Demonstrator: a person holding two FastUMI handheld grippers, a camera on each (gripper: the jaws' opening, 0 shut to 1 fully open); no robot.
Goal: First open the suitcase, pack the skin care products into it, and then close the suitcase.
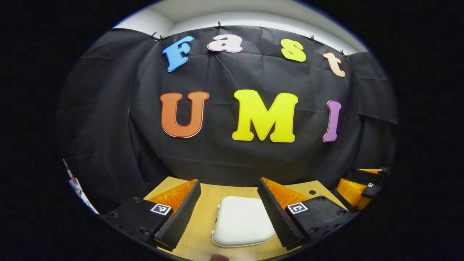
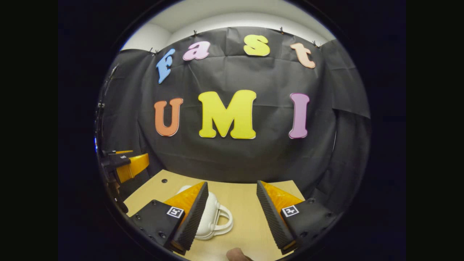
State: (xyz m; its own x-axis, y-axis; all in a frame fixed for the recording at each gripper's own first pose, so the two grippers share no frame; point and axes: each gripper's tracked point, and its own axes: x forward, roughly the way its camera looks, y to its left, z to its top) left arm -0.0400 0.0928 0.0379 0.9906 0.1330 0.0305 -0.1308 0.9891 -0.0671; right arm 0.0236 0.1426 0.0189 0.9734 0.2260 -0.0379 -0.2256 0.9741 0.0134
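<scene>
Left hand-held gripper (image 1: 230, 212): open, jaws spread wide and holding nothing; it hovers above the bench (image 1: 203, 210) with the suitcase lying between its fingers and apart from both.
Suitcase (image 1: 242, 222): small white hard-shell case, closed, flat on the bench; in the right gripper view (image 2: 212, 217) its carry handle (image 2: 225, 217) points toward the middle of the bench.
Right hand-held gripper (image 2: 232, 214): open as well, empty; in its own view the case sits low to the left, partly hidden behind the left finger. It also shows at the far right edge of the left gripper view (image 1: 362, 188).
Skin care products: none that I can make out; a small rounded object at the bottom edge of each view (image 2: 237, 255) is too cropped to identify.
Step in hand: opening the case appears not yet begun.
Risk, sliding: the shell looks smooth and light; prising at the lid with one gripper could push the whole case across the bench unless the other steadies it.
Risk, slipping: a pinch on the rounded lid edge could skid off.
Risk, handle: grabbing it would likely lift the case rather than open it.
</scene>
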